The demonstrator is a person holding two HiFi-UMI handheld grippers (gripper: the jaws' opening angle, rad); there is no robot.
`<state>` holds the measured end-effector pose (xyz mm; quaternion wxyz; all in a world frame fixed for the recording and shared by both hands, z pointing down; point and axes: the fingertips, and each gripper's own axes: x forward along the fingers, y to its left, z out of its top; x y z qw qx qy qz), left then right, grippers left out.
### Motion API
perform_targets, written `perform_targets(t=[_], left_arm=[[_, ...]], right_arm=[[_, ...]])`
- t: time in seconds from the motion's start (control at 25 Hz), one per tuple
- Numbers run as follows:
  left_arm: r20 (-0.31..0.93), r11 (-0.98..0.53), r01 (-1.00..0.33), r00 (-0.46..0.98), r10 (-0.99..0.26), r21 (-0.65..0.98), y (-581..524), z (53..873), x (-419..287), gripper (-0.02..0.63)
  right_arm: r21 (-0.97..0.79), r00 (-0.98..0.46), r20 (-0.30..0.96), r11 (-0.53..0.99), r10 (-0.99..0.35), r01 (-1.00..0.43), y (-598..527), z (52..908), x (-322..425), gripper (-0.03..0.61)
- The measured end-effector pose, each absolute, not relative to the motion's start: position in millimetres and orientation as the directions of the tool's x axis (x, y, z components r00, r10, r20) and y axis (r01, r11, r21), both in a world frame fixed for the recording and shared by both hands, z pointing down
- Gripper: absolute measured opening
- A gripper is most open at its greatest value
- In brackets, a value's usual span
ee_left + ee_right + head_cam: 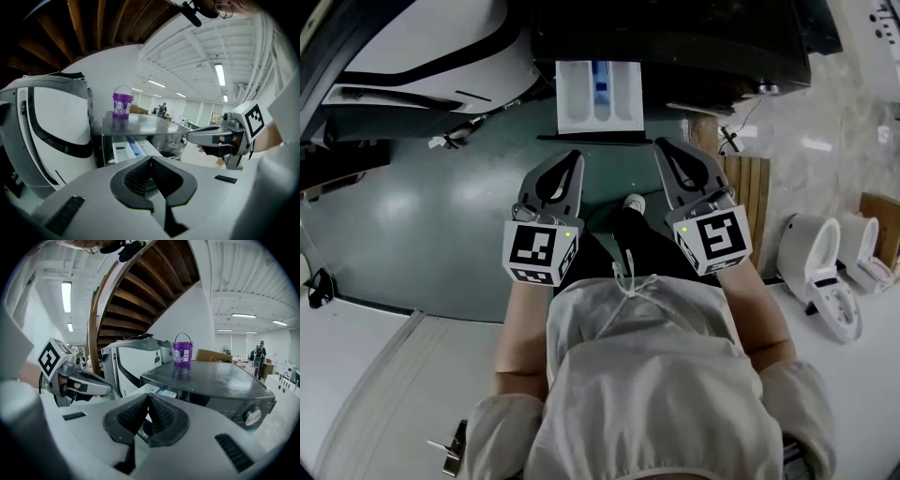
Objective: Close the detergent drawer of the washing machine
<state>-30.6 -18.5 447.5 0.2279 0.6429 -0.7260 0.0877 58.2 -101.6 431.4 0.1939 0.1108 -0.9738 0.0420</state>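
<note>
Plainly the push has not begun: the detergent drawer (600, 94) stands pulled well out from the front of the washing machine (675, 37), its white compartments and blue insert open to view, and neither of my tools touches it. My left gripper (572, 157) and right gripper (664, 145) hover side by side just near of the drawer's front edge, one towards each corner, with a gap between them. Both pairs of jaws are pressed together at the tips with nothing between them, which I judge suits the job, since a closed tip makes a firm pusher. The next move, as I read it, is to bring one or both tips up against the drawer's front face and press straight away from me, level and square, until the face sits flush with the machine; a shove at one corner alone could skew the drawer in its track. The machine's top is dark and glossy, and a purple bucket (182, 354) stands on it towards the far side. Below me the floor (422, 216) is a smooth dull green, giving way to pale stone at the right, where white toilets (818, 267) stand beside a wooden panel (750, 187). A white appliance (422, 47) with a curved dark band sits left of the machine. Overhead I see the brown underside of a staircase (140, 287) and strip lights (219, 74) in a long white hall.
</note>
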Motion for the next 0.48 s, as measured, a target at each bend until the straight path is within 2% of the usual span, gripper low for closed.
perform_targets(t=[0.28, 0.48], left_arm=[[0.507, 0.242, -0.954, -0.123, -0.853, 0.175, -17.8, 502.3, -23.0, 0.02], [0.51, 0.269, -0.948, -0.149, -0.847, 0.17, -28.8, 522.8, -21.4, 0.02]], right_arm=[[-0.075, -0.906, 0.401, 0.981, -0.136, -0.18, -103.4, 469.5, 64.4, 0.005], [-0.094, -0.905, 0.406, 0.98, -0.124, -0.176, -109.5, 487.0, 65.2, 0.005]])
